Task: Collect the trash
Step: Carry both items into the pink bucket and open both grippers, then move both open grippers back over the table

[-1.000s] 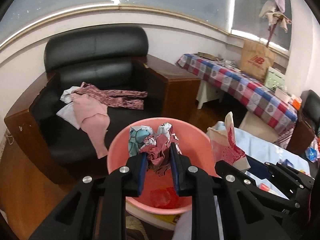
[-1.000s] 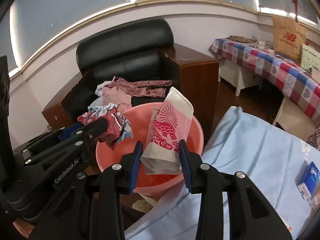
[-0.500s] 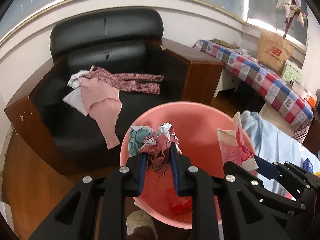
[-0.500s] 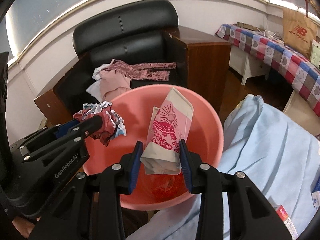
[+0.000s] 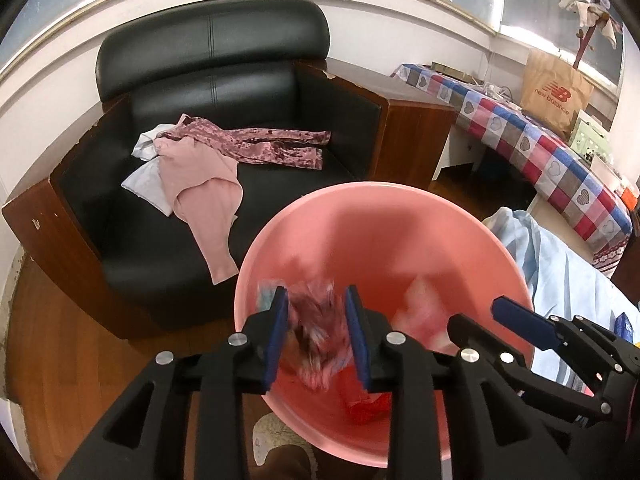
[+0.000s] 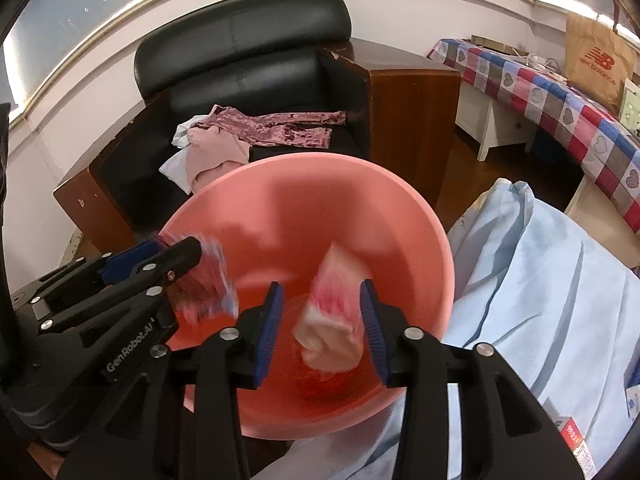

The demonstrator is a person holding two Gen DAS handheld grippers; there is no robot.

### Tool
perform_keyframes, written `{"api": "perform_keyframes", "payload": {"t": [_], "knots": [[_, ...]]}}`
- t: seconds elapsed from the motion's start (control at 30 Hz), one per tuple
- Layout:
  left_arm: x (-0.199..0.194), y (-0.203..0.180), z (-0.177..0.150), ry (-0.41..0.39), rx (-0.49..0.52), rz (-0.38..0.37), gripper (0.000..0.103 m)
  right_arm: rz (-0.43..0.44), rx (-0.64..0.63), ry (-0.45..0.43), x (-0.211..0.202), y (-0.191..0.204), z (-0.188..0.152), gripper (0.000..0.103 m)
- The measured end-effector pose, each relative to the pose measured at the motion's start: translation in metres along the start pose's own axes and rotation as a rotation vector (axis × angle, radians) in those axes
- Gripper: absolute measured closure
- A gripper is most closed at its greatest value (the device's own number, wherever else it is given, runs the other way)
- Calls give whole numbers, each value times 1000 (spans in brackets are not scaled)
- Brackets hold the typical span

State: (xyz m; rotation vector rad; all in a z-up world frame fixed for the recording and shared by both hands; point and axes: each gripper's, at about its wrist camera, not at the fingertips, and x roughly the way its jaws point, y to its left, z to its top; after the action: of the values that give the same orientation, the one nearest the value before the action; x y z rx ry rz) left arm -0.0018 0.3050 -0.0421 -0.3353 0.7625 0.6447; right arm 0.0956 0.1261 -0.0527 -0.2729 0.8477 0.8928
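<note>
A pink basin (image 5: 360, 232) (image 6: 280, 208) stands below both grippers. My left gripper (image 5: 316, 320) is open above it; a crumpled red and blue wrapper (image 5: 316, 340) (image 6: 208, 284) drops, blurred, between its fingers. My right gripper (image 6: 322, 320) is open too; a pink and white paper bag (image 6: 332, 320) (image 5: 420, 312) falls, blurred, between its fingers into the basin. A red scrap (image 5: 368, 404) lies on the basin floor.
A black leather armchair (image 5: 208, 80) with pink clothes (image 5: 200, 176) stands behind the basin. A light blue cloth (image 6: 540, 300) covers a surface at the right, with small boxes (image 6: 572, 436) on it. A checked table (image 5: 540, 144) with a paper bag (image 5: 556, 88) stands far right.
Both grippers moved forward over the basin and opened. The wrapper and the paper bag left the fingers and are falling into the basin.
</note>
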Motion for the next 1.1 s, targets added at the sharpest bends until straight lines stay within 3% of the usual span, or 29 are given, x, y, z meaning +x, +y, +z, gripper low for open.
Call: {"api": "perform_keyframes", "payload": {"t": [0.47,1.1], "knots": [[-16,-2,1,-20,-8,-15,69,-12,11,-40,-18,-3,-1,56],[-72,-25,-8,-70,40,-66,69,-74,30,-118,-76,-11,-16,56]]}}
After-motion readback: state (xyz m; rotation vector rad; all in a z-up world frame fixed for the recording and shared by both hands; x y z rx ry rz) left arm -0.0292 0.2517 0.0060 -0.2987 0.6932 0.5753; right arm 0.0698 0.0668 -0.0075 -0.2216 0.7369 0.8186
